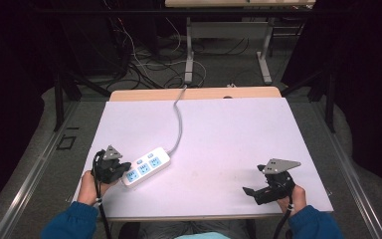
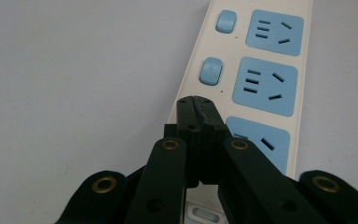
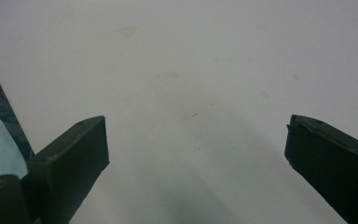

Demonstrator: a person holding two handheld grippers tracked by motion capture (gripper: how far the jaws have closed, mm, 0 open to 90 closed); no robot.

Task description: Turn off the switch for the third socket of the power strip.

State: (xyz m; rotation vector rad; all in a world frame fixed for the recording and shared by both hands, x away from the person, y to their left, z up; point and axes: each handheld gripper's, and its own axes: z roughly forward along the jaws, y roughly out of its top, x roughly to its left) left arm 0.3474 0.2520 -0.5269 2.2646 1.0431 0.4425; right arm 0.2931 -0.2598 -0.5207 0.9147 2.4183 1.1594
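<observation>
Three blue outlets face up on a white power strip (image 1: 146, 169) lying at the near left of the white desk (image 1: 229, 144), its grey cord (image 1: 179, 117) trailing off the far edge; the left claw (image 2: 198, 109), jaws pressed together with nothing between them, hovers over the strip's near end beside a blue switch (image 2: 211, 71); the right claw (image 1: 253, 191) waits wide and empty, well apart at the near right; the rigid plastic body looks light and somewhat slick, likely best pinched across its narrow width; the stiff cord may drag.
</observation>
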